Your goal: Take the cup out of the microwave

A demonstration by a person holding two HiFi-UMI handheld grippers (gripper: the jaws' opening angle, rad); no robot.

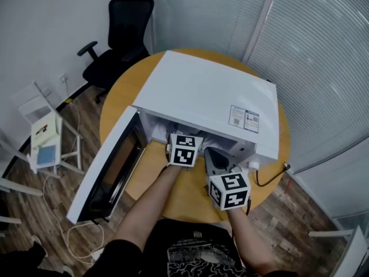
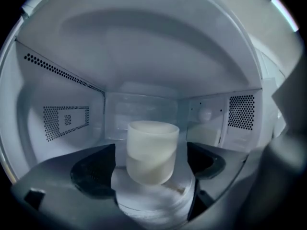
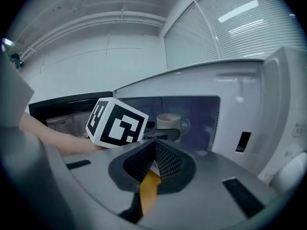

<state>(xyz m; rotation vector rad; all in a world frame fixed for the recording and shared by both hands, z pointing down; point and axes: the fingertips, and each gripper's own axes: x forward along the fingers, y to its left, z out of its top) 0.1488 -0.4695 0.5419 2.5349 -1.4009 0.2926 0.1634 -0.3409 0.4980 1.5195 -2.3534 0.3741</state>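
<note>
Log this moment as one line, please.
left gripper open, cup between jaws, ungripped | cup inside microwave | right gripper shut, empty, outside | door open

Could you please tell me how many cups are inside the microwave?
1: the cup stands inside the microwave, between the open jaws of the left gripper; some corners are hidden.

A round wooden bench (image 1: 117, 94) stood on a plank floor (image 1: 300, 212), with a black office chair (image 1: 118, 39) just past its far edge, near the white wall. Left of the bench, a white folding rack (image 1: 68, 133) carried a pale booklet (image 1: 43, 130) and a blue one (image 1: 46, 154), and a white cable (image 1: 75, 235) lay looped on the floor nearby. Closed blinds (image 1: 311, 56) covered the windows on the right.
</note>
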